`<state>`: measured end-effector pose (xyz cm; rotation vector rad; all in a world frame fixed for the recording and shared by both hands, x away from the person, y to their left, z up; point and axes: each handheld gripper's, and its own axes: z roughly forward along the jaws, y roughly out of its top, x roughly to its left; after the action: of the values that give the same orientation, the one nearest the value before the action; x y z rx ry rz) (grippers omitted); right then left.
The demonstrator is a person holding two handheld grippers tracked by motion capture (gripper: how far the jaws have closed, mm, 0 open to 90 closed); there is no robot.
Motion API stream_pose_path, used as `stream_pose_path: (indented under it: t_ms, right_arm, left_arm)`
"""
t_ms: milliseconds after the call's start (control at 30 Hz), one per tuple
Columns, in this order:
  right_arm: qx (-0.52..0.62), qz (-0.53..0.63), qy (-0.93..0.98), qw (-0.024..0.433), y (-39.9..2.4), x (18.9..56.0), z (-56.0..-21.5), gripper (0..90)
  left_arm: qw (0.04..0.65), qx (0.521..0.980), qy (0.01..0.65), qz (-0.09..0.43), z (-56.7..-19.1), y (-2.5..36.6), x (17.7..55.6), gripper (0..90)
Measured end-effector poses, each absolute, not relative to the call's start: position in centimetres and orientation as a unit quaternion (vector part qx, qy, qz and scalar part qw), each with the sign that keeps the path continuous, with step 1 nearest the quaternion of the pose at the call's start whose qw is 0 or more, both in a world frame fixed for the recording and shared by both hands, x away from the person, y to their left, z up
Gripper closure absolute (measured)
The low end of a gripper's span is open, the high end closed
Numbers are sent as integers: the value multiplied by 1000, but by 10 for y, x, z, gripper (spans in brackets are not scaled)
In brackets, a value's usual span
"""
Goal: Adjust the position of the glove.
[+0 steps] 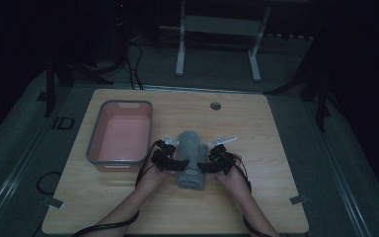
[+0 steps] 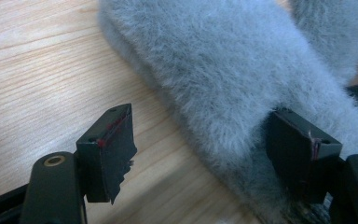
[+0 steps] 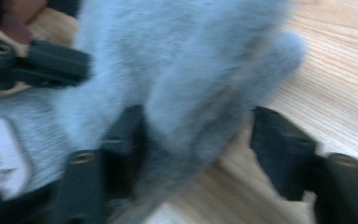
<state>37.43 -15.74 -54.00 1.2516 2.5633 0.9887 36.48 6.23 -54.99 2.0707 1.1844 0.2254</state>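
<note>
One grey fluffy towel [image 1: 191, 159], folded into a long bundle, is lying near the middle of the wooden surface [image 1: 266, 197], its length running away from the person. A white label [image 1: 191, 173] is showing on its near end in the high view, and the right gripper view is catching the same label [image 3: 0, 154] at its left edge, blurred; the left gripper view is giving the pile of the fabric [image 2: 223, 79] sharply but is not taking in the label.

Two hand-held grippers are flanking the towel, one on each long side. The left hand-held gripper [image 1: 170, 160] is sitting against the towel's left flank; in its own view one jaw is pressing into the fur while the other is standing clear over bare wood, so the jaws are parted and not clamping the cloth. The right hand-held gripper [image 1: 212, 162] is sitting against the right flank; in its own view a fold of the towel [image 3: 186, 84] is lying between the jaws, one jaw being sunk in the fur and the other standing off it with wood showing in the gap, so it too is released. That view is also showing the left hand-held gripper [image 3: 37, 65] beyond the towel.

One pink bin [image 1: 121, 158] with a grey rim is standing just left of the towel, near the left hand-held gripper. Two hands are holding the tools, forearms coming up from the near edge.
</note>
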Motion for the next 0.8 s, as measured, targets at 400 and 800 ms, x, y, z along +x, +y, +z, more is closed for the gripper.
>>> stream_pose_path:
  t_ms: [400,800]
  right_arm:
    - [372,341,863,28,-155,377,-544,696]
    - [354,346,864,90,-150,364,-539,801]
  left_arm:
    - [394,809,437,10,-559,62,377,597]
    - [394,814,426,33,-548,55,371,802]
